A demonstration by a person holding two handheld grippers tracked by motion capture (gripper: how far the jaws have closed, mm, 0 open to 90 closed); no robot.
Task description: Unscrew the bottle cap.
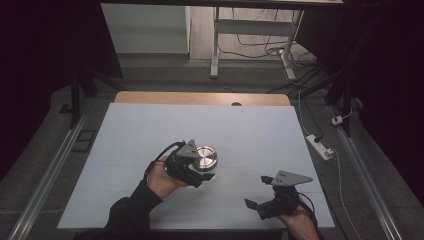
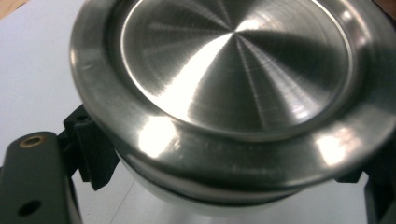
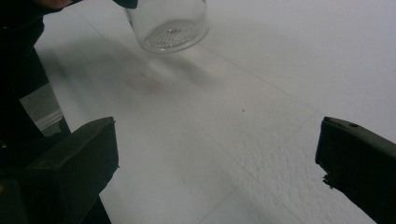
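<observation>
One glass jar (image 3: 167, 23) with a steel lid (image 1: 205, 158) hangs tilted above the worktop (image 1: 150, 135), clenched in the left gripper (image 1: 200, 176) jaws, lid facing up for access; right gripper (image 1: 257, 200) jaws released, empty.

The high view is looking down on the table (image 1: 150, 130); both gripper views are sitting close, sharing the jar (image 2: 233, 93).

Dim room with dark edges; the pale blue-white bench (image 1: 150, 135) is evenly lit from above. Bright glare streaks cross the round brushed-steel lid (image 2: 233, 84), seen very close and soft. The right gripper view is slightly blurred.
</observation>
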